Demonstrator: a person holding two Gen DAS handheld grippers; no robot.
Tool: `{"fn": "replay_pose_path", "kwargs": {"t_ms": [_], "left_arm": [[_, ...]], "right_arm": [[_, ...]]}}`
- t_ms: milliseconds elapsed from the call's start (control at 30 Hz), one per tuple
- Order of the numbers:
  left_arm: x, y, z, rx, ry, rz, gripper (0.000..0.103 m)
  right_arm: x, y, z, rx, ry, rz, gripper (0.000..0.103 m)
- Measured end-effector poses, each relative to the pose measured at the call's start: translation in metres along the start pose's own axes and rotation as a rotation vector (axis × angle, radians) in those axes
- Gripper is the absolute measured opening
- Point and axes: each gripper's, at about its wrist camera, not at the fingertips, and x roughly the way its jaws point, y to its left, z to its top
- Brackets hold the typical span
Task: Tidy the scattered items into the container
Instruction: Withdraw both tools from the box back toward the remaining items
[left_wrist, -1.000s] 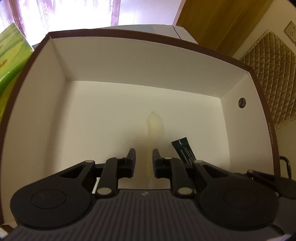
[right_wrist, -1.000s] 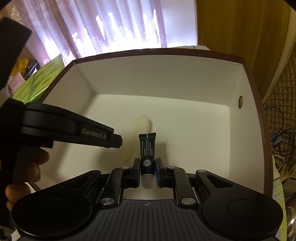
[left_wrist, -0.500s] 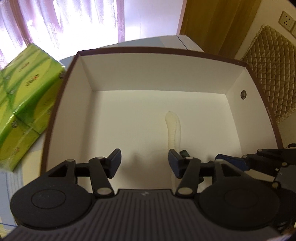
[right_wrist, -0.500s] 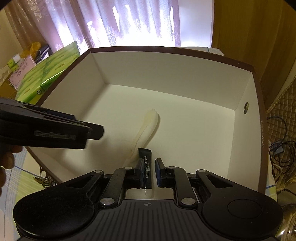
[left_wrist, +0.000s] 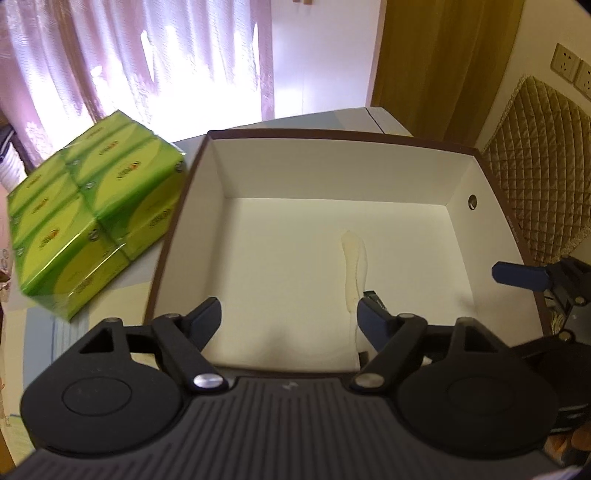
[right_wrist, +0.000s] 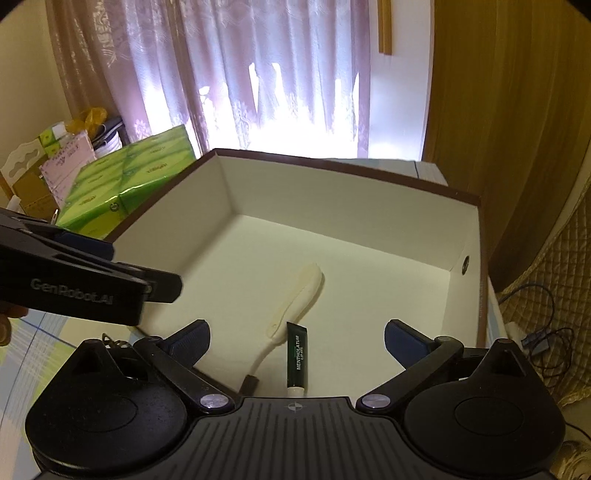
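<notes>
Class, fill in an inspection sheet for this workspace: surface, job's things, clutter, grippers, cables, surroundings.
Surface: pale tabletop under the box.
Job's things: white box holds a green tube and a cream fan-like gadget, lying side by side.
Clutter: green tissue packs left of the box; bags and cartons behind.
Grippers: left gripper and right gripper both opening, nothing between the jaws.
Cables: dark cable right of the box.
Surroundings: curtained window, quilted cover.

The box (right_wrist: 343, 206) looks like smooth matt white card. The dark green tube (right_wrist: 296, 354) is shiny plastic. The green tissue packs (left_wrist: 92, 221) have glossy wrap. The curtain (right_wrist: 258, 74) is thin cloth.
</notes>
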Motion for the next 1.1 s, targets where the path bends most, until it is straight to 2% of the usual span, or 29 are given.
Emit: {"fn": "replay_pose_path", "kwargs": {"t_ms": [300, 667, 900, 1100], "left_arm": [[-0.043, 0.008, -0.033, -0.037, -0.028, 0.003, 0.078], [-0.095, 0.004, -0.074, -0.059, -0.067, 0.057, 0.078], [-0.115, 0.002, -0.108, -0.046, -0.049, 0.01, 0.078], [-0.126, 0.008, -0.136, -0.017, -0.035, -0.002, 0.078]], "right_arm": [[-0.025, 0.004, -0.016, -0.02, -0.053, 0.012, 0.103], [-0.079, 0.005, -0.037, -0.042, -0.085, 0.029, 0.103], [-0.108, 0.005, -0.054, 0.009, -0.099, 0.057, 0.103], [-0.135, 0.014, -0.071, 0.02, -0.087, 0.027, 0.103]]}}
